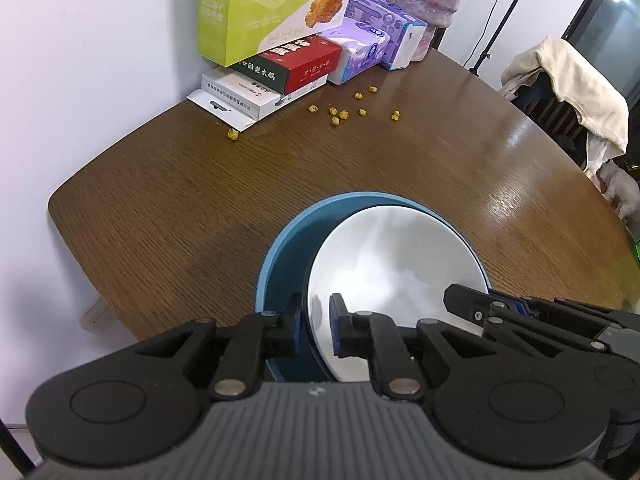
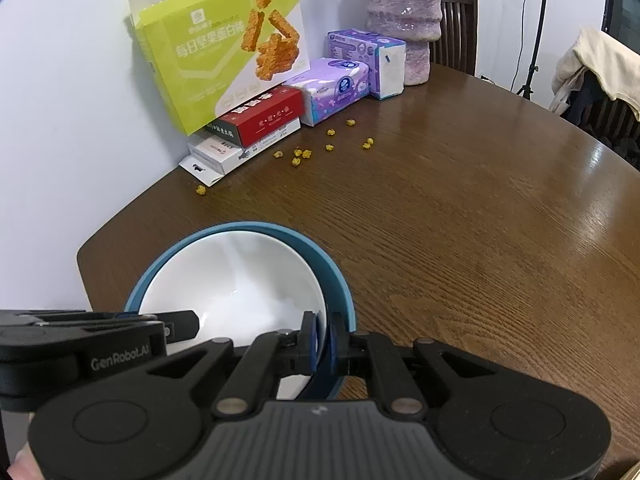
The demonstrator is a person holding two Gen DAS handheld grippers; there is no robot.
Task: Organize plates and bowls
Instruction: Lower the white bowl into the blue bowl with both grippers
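Between the two tools sits a white bowl (image 1: 394, 264) nested inside a blue bowl (image 1: 280, 256), both on the brown wooden bench (image 1: 180, 200). The left tool (image 1: 316, 330) is clamped on the white bowl's rim at its near left side, one pad (image 1: 338, 328) inside the bowl, the other outside. The right tool (image 2: 325, 340) pinches the white bowl's rim at the near right side. Far ahead of both tools, against the wall, stand a green snack box (image 2: 224, 60), a red box (image 2: 260, 118) and purple tissue packs (image 2: 340, 90), with yellow crumbs (image 2: 298, 156) scattered just before them.
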